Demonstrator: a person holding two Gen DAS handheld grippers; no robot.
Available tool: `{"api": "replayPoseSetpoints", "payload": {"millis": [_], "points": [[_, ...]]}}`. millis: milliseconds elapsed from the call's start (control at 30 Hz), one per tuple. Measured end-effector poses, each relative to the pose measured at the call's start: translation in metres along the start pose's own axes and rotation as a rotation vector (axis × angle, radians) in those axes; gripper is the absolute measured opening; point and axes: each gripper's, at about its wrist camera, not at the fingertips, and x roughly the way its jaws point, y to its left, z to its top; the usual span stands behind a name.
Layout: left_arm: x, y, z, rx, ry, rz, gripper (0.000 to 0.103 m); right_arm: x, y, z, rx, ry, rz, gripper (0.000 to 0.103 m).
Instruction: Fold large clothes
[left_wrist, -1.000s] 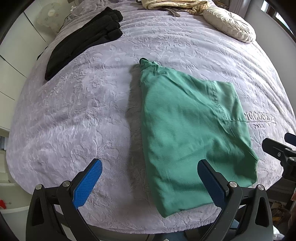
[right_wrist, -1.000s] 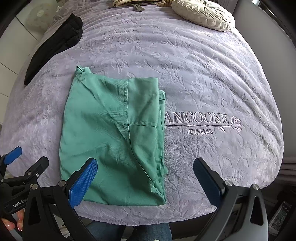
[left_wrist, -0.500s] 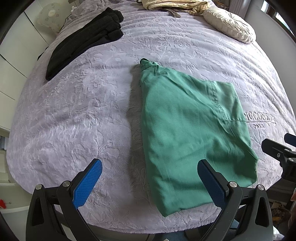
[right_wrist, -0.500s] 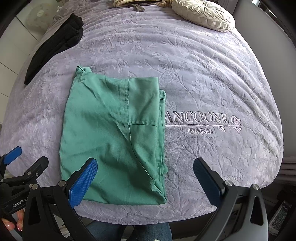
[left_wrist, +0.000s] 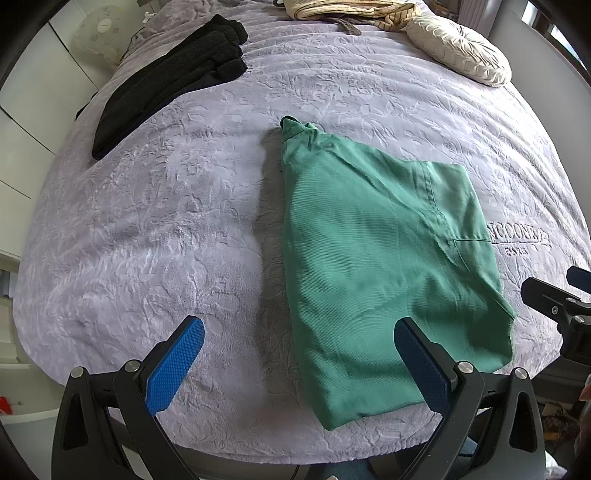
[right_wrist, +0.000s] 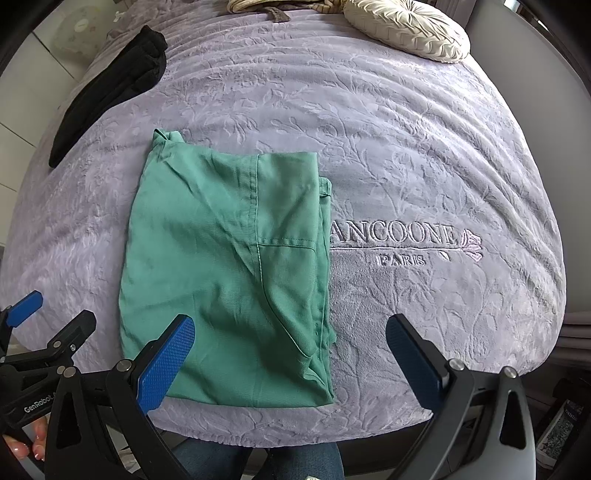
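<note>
A green garment (left_wrist: 380, 258) lies folded into a rough rectangle on the lilac bedspread (left_wrist: 166, 221); it also shows in the right wrist view (right_wrist: 225, 266). My left gripper (left_wrist: 299, 354) is open and empty, held above the bed's near edge, its right finger over the garment's near left corner. My right gripper (right_wrist: 291, 354) is open and empty, above the garment's near right corner. Each gripper shows at the edge of the other's view.
A folded black garment (left_wrist: 173, 77) lies at the far left of the bed. A cream round cushion (left_wrist: 458, 55) and a striped cloth (left_wrist: 343, 11) lie at the far end. The bedspread carries embroidered lettering (right_wrist: 395, 236) right of the green garment. White cupboards (left_wrist: 22, 122) stand at left.
</note>
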Motion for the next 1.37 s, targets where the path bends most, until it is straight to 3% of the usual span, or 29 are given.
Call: {"api": "replayPoseSetpoints", "payload": {"millis": [1367], "points": [[-0.0006, -0.002, 0.0035, -0.007, -0.013, 0.003, 0.103, 0.0059, 0.0005, 0.0042, -0.004, 0.021, 0.009, 0.103]]}}
